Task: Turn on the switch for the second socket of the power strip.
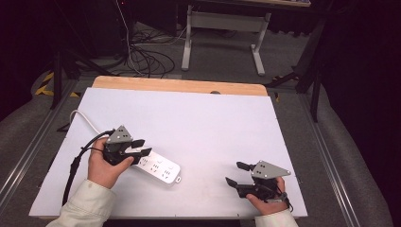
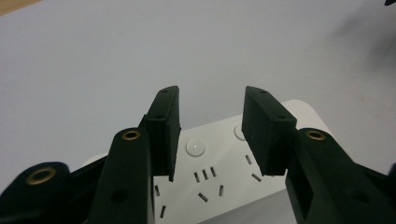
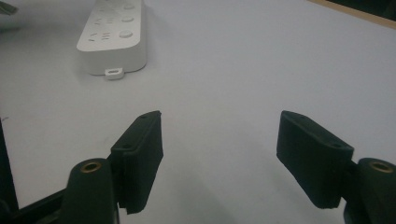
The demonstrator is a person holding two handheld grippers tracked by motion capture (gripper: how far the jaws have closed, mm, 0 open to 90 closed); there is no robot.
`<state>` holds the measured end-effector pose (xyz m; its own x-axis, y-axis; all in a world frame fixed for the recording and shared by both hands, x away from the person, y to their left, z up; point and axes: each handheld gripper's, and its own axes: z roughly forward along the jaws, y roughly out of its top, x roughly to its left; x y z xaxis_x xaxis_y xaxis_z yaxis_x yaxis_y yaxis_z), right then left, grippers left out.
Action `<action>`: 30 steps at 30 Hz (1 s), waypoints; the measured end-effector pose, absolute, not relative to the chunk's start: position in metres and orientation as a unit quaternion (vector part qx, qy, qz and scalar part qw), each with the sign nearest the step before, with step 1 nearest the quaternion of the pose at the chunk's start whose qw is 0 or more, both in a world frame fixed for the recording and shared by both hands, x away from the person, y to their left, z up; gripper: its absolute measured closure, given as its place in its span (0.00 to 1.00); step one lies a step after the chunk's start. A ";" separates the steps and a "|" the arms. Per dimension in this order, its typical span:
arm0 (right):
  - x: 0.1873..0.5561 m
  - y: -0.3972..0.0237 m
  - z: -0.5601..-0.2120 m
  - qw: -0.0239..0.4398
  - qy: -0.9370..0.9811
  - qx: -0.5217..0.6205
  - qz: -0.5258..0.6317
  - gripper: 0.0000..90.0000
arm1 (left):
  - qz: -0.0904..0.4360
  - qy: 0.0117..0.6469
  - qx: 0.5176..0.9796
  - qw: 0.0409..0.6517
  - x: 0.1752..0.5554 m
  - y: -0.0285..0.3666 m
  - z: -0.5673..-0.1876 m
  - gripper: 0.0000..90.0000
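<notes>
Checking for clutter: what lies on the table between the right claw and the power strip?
Nothing: bare white table runs from the open right claw to the power strip in the right gripper view; the high view agrees.

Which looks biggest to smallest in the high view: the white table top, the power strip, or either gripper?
1. White table top
2. Power strip
3. Left gripper and right gripper: these two look about alike, and close to the strip, so that ranking is unsure.

Lab or workshop, white table, tangled floor cables, dark curtains
</notes>
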<state>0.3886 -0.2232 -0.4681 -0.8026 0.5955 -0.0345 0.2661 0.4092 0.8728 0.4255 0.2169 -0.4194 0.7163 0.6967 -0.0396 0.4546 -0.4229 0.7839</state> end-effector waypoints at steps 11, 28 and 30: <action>0.389 -0.223 -0.468 0.173 0.821 0.262 0.476 0.36 | 0.158 0.332 0.838 0.403 0.420 0.214 -0.404 0.49; 0.387 -0.225 -0.468 0.175 0.818 0.263 0.480 0.36 | 0.171 0.313 0.814 0.458 0.401 0.226 -0.392 0.17; 0.387 -0.225 -0.468 0.175 0.818 0.264 0.481 0.36 | 0.179 0.318 0.810 0.458 0.398 0.229 -0.392 0.17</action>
